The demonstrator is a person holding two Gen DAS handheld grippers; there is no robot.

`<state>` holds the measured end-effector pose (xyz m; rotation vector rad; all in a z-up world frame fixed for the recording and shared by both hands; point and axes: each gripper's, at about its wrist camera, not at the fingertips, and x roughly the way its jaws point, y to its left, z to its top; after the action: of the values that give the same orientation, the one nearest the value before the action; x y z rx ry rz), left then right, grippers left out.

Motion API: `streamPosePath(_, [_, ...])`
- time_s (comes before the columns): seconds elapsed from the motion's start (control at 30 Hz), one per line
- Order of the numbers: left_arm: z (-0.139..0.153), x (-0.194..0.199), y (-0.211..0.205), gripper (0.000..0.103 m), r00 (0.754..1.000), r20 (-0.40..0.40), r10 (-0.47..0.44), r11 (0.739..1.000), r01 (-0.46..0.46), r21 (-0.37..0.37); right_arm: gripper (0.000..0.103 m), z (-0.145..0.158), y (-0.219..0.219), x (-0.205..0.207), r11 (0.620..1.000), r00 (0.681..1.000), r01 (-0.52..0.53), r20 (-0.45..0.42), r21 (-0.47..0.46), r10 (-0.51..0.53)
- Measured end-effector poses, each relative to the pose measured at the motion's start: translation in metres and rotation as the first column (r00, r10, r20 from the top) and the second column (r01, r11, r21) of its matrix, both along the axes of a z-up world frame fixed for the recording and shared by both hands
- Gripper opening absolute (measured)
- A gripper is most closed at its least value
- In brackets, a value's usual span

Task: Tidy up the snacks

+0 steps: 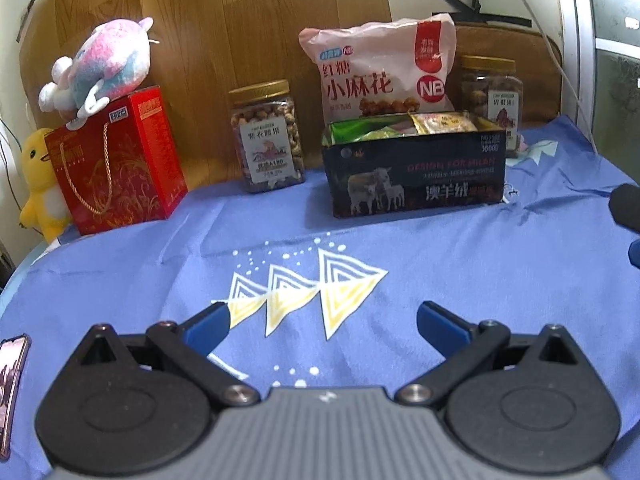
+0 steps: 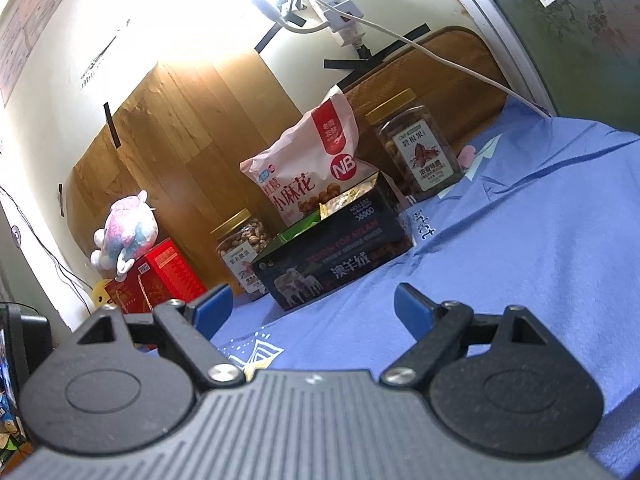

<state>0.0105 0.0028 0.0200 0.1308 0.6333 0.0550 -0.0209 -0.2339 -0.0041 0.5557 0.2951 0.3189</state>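
A: At the bottom of the left wrist view, the left gripper hangs over the blue cloth, jaws spread, nothing between them.

B: And the snacks?

A: Centre right, the dark box stands with packets in it. The pink bag leans upright just behind it. One jar is left of the box, another jar at its right rear corner.

B: Upper left?

A: A red carton with a plush on top; not snacks to sort, I'd judge.

B: The right wrist view?

A: Bottom centre, the right gripper is released too, empty. The box sits mid-frame, bag behind it, jars to either side.

B: So which step?

A: Looks like a pause between picks: packets boxed, jars and bag loose. Next move calls for reaching forward to a jar with jaws wide, closing on its body below the lid.
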Motion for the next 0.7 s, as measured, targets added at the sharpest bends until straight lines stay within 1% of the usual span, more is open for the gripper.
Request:
streamPosePath(0.13, [-0.0006,-0.0001,-0.0008,0.103,1.000,-0.013,0.000,1.000,0.000,0.005,0.090,-0.0023,-0.0011,0.0008,1.000,1.000,0.004,-0.013,0.007,-0.003])
streamPosePath(0.4, [-0.0004,-0.0011,-0.0029,0.103,1.000,-0.004,0.013,0.999,-0.013,0.029,0.090,-0.0040,-0.0032,0.0006,1.000,1.000,0.006,-0.019,0.017,-0.006])
streamPosePath(0.57, [0.0004,-0.0017,-0.0035,0.103,1.000,0.000,0.004,0.999,-0.004,0.036,0.090,-0.0039,-0.0039,0.0005,1.000,1.000,0.007,-0.018,0.019,-0.007])
streamPosePath(0.7, [0.0015,-0.0033,-0.0061,0.103,1.000,0.011,0.006,0.998,-0.007,0.056,0.090,-0.0037,-0.0051,-0.0008,1.000,1.000,0.012,-0.015,0.024,-0.012])
